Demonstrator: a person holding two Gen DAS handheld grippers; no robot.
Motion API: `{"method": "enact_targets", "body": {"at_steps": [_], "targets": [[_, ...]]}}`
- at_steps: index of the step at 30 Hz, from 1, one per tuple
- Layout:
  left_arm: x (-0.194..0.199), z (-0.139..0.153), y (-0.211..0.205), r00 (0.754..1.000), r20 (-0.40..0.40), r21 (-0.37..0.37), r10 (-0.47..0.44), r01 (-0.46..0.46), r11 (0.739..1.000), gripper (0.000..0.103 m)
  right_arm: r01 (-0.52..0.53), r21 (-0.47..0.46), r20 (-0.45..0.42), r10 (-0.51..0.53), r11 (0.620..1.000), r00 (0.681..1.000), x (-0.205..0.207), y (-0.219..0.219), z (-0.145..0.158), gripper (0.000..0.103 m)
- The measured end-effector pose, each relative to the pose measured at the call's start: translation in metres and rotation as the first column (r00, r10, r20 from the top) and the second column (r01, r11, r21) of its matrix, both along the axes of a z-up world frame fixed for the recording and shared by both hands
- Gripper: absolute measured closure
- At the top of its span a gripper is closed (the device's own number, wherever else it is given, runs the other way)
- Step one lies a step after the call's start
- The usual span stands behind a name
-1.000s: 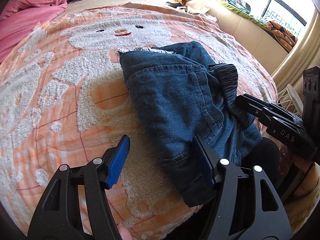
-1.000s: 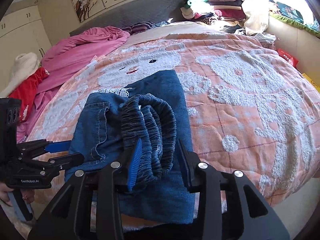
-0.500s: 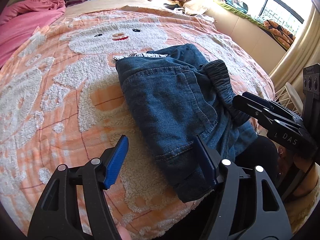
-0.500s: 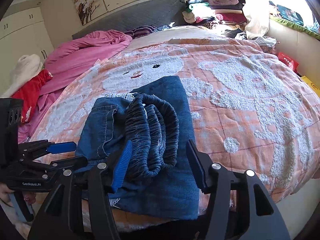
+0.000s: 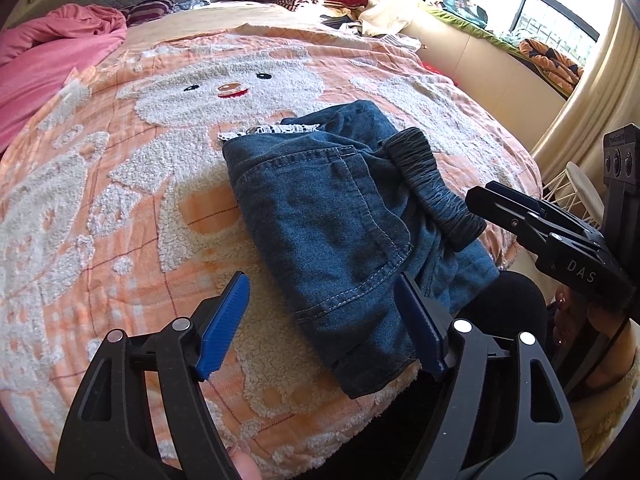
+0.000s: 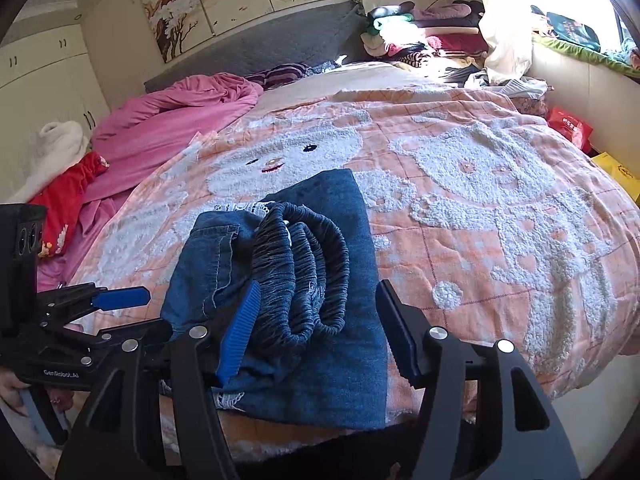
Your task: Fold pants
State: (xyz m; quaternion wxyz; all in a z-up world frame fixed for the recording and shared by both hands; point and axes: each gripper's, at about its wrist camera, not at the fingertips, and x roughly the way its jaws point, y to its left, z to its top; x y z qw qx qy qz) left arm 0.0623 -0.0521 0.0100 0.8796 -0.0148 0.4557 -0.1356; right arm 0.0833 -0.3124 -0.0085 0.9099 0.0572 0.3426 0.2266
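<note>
So the dark blue denim pants (image 5: 324, 216) with the gathered grey elastic waistband (image 6: 304, 272) are sitting folded up in a chunky bundle near the front edge of the bed, on the orange-and-white fuzzy bear blanket (image 5: 120, 184). Left tool (image 5: 324, 328) is spread wide with nothing gripped, blue pads either side of the bundle's near corner. Right tool (image 6: 320, 332) is wide open too, holding nothing, its fingers straddling the waistband end at the bed's front edge.
</note>
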Motion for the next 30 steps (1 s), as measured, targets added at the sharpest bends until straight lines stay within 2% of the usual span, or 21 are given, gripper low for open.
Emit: {"method": "enact_targets", "body": {"at_steps": [1, 2, 3, 8, 20, 25, 30], "targets": [[-0.001, 0.001, -0.001, 1.000, 0.004, -0.001, -0.001, 0.001, 1.000, 0.034, 0.001, -0.002, 0.005, -0.001, 1.000, 1.000, -0.001, 0.000, 0.001, 0.044], [-0.001, 0.003, -0.001, 1.000, 0.007, -0.002, -0.003, 0.003, 1.000, 0.034, 0.003, -0.003, 0.010, -0.003, 1.000, 1.000, -0.002, -0.001, 0.003, 0.033], [-0.002, 0.004, -0.001, 1.000, 0.011, -0.001, -0.004, 0.004, 1.000, 0.033, 0.007, -0.002, 0.016, -0.007, 1.000, 1.000, -0.003, -0.002, 0.004, 0.029], [-0.004, 0.010, -0.002, 1.000, 0.026, -0.004, -0.004, 0.004, 1.000, 0.029, 0.013, 0.003, 0.039, -0.013, 1.000, 0.999, -0.008, -0.005, 0.011, 0.028], [-0.006, 0.020, -0.001, 0.998, 0.060, -0.007, -0.008, 0.008, 1.000, 0.011, 0.051, 0.014, 0.094, -0.052, 0.999, 0.994, -0.018, -0.015, 0.027, 0.009], [-0.005, 0.021, 0.003, 0.998, 0.066, -0.020, 0.013, -0.012, 1.000, 0.009, 0.053, 0.007, 0.097, -0.054, 0.999, 0.994, -0.017, -0.018, 0.030, 0.007], [0.003, 0.012, 0.015, 0.998, 0.038, -0.040, 0.047, -0.046, 0.998, 0.009, 0.072, -0.017, 0.085, -0.070, 0.997, 0.994, -0.013, -0.024, 0.027, 0.007]]}}
